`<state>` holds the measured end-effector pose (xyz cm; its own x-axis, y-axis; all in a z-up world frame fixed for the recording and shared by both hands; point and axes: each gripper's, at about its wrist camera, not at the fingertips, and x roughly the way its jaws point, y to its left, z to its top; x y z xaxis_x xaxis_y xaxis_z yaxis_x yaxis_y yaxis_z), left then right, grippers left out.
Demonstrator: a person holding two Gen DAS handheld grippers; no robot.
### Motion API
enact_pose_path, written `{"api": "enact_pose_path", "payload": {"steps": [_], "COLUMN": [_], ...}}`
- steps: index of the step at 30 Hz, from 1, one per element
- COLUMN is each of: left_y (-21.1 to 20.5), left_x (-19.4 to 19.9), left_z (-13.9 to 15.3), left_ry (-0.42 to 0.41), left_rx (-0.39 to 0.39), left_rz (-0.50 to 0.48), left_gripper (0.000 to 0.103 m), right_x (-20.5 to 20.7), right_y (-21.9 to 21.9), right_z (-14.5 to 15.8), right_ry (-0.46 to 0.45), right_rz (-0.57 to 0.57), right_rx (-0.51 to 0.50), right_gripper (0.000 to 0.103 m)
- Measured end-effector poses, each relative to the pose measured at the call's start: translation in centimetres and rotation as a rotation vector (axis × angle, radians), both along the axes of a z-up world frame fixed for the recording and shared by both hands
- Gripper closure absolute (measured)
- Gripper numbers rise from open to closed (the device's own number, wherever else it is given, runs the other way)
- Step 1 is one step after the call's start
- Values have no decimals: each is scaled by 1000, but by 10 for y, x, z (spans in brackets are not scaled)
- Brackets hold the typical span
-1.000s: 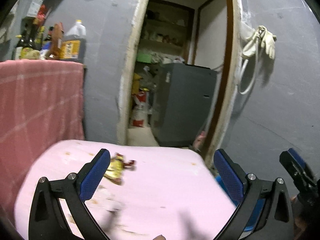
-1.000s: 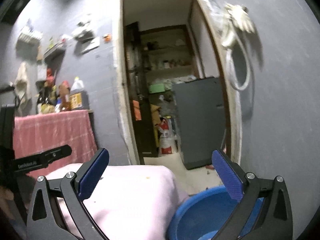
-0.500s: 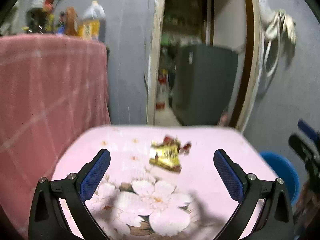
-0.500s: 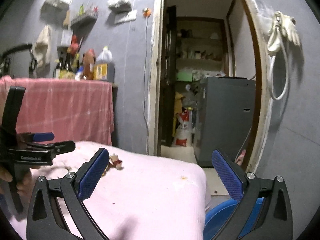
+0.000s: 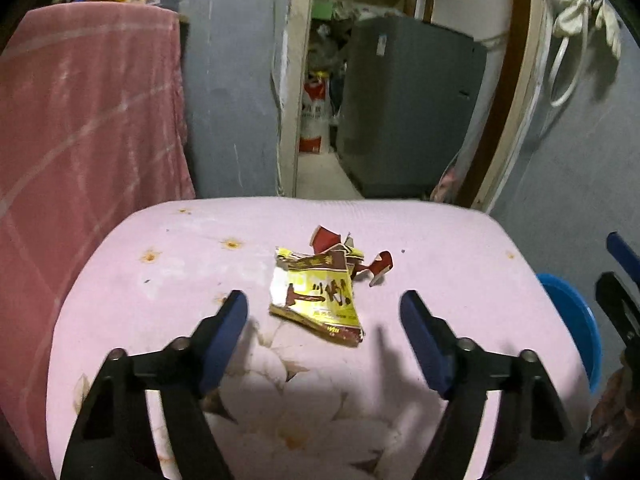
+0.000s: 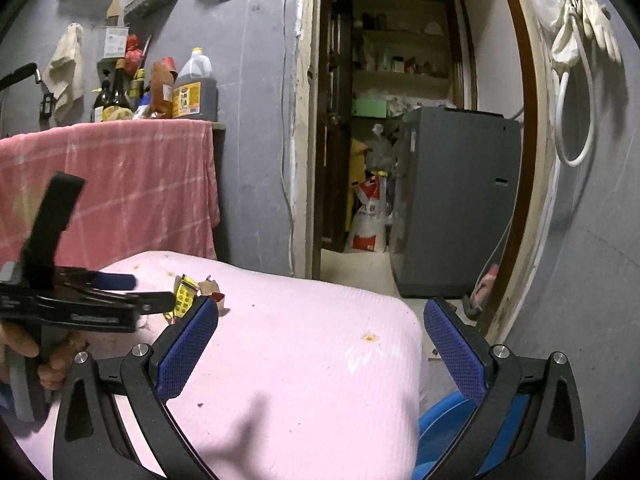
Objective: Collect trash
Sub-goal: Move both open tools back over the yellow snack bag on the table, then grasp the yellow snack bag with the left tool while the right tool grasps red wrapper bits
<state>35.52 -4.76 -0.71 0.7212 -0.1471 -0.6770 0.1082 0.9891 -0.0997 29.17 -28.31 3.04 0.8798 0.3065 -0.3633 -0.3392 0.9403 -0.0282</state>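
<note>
Two blue-padded fingers of the left gripper [image 5: 322, 312] are gaping wide and empty just near of the yellow wrapper [image 5: 316, 296] lying on the pink cloth [image 5: 440, 248], while the right gripper [image 6: 320, 332] is hovering wide open, empty, right of that wrapper [image 6: 184, 294].

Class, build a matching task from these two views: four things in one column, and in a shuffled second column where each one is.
Things:
1. yellow wrapper
2. blue basin
3. oil jug
4. white gloves

Places:
A. hung on the wall by the doorway
B. lying on the pink cushion
C. on the shelf draped with red cloth
D. beside the cushion, lower down

Pairs: 1-B, 2-D, 3-C, 4-A
</note>
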Motion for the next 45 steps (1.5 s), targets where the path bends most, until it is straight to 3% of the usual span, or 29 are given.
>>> {"api": "enact_pose_path", "payload": {"steps": [1, 5, 9, 14, 22, 33, 38, 40, 45], "left_y": [-2, -1, 9, 17, 28, 70, 88, 91, 99], "left_x": [3, 12, 13, 13, 2, -32, -43, -44, -44], "left_z": [-2, -7, -9, -10, -3, 6, 6, 6, 7], "left_ry": [12, 63, 75, 78, 46, 18, 13, 12, 10], "left_rx": [4, 24, -24, -83, -105, -201, -243, -256, -268], "left_rz": [0, 15, 14, 10, 29, 44, 60, 62, 50], "left_gripper": [39, 65, 89, 101, 103, 103, 103, 103, 103], "right_x": [0, 2, 5, 8, 13, 55, 80, 89, 103], "right_y": [-1, -3, 0, 5, 9, 63, 101, 115, 143], "right_z": [-1, -2, -3, -6, -10, -29, -35, -40, -49], "right_ry": [2, 13, 27, 49, 84, 361, 417, 435, 445], "right_rz": [2, 10, 14, 25, 42, 185, 235, 244, 265], "right_rx": [4, 12, 5, -12, -29, -88, -156, -177, -251], "right_gripper": [0, 0, 0, 0, 0, 0, 8, 16, 21]}}
